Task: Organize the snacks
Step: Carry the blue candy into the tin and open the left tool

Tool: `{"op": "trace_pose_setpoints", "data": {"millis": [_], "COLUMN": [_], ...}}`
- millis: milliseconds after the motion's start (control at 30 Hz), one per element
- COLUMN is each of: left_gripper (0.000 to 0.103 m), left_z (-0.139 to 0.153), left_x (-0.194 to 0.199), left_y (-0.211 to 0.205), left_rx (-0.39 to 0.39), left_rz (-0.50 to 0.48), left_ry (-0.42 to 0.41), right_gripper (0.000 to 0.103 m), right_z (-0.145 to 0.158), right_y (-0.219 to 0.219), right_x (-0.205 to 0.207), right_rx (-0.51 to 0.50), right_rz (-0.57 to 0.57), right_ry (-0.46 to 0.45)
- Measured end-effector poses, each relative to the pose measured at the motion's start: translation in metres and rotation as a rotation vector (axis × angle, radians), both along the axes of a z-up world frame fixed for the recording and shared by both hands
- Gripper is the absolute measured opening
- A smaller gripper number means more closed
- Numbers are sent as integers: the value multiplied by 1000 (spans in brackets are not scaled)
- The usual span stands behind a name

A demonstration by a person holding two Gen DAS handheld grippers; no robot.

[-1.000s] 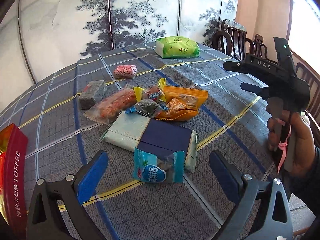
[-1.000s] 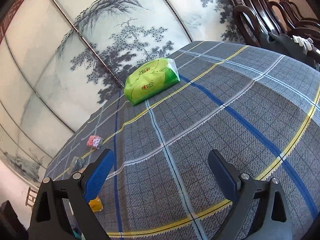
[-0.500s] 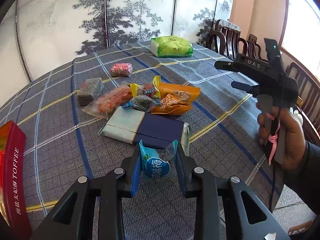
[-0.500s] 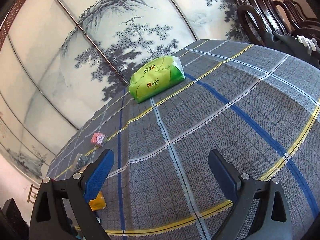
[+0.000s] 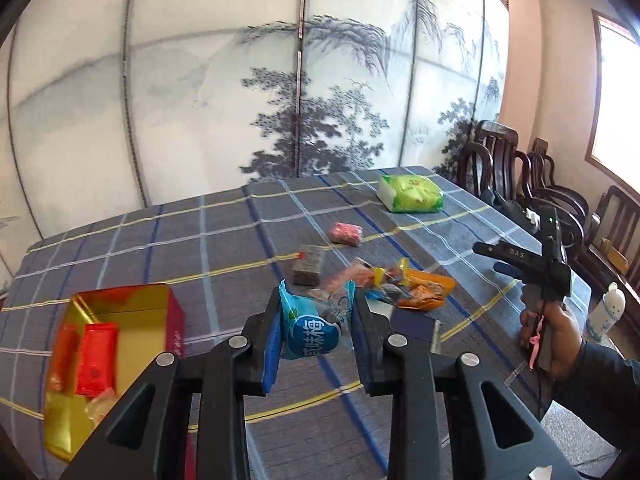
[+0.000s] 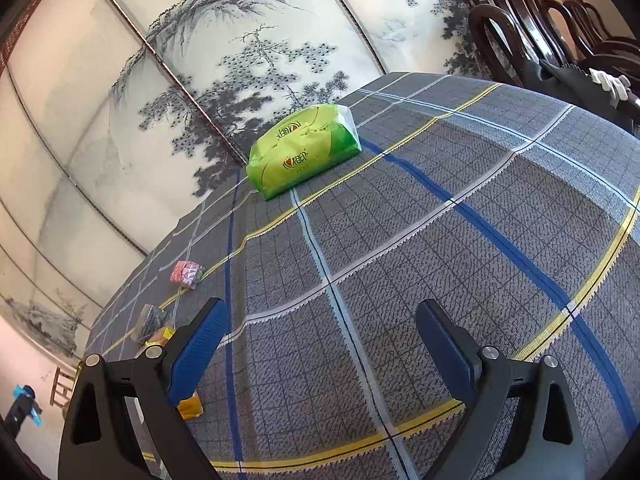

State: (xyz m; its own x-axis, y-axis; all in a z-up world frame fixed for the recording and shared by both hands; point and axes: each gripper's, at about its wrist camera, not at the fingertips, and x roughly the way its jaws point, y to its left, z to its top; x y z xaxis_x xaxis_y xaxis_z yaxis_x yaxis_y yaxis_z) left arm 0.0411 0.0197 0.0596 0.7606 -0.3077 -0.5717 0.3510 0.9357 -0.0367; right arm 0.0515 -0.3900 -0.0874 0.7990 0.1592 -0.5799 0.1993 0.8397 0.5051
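Note:
My left gripper (image 5: 316, 314) is shut on a blue snack packet (image 5: 312, 336) and holds it above the checked tablecloth. Down to its left an open red and gold tin (image 5: 176, 328) holds a red packet (image 5: 96, 354) and other sweets. Beyond the held packet lie an orange packet (image 5: 424, 290), a dark block (image 5: 308, 266), a pink packet (image 5: 345, 233) and a flat navy pack (image 5: 412, 326). My right gripper (image 6: 320, 336) stands open over bare cloth with nothing between its fingers; a hand (image 5: 556, 336) holds it at the right of the left wrist view.
A green tissue pack (image 6: 304, 152) sits at the table's far side. Dark wooden chairs (image 5: 500, 160) line the right edge, and a white bottle (image 5: 608, 312) stands beside them. A painted folding screen stands behind the table.
The left gripper closed on the blue packet, lifted it off the cloth and swung left, which brought the open tin into view. The right gripper held still.

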Motion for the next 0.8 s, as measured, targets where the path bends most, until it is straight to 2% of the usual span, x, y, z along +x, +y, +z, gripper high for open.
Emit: {"op": "trace_pose_setpoints", "data": {"millis": [200,367,567,800], "left_gripper": [27,27,28,28], "left_z": [20,18,2,-15], "left_x": [2,7,5,6], "left_y": [73,118,146,164], "left_rx": [1,-2,-1,-34], "left_rz": [104,187,243,290], "left_ry": [-22,-25,7,53], "right_gripper": [96,96,96,97], "right_z": [-1,-1,0,-1], "right_y": [2,4,6,6], "right_x": [4,4,5,6], "right_rx": [-19,-36,-50,-50], "right_rz": [-1,-2,-8,-7], "right_ry": [23,32,40,40]}}
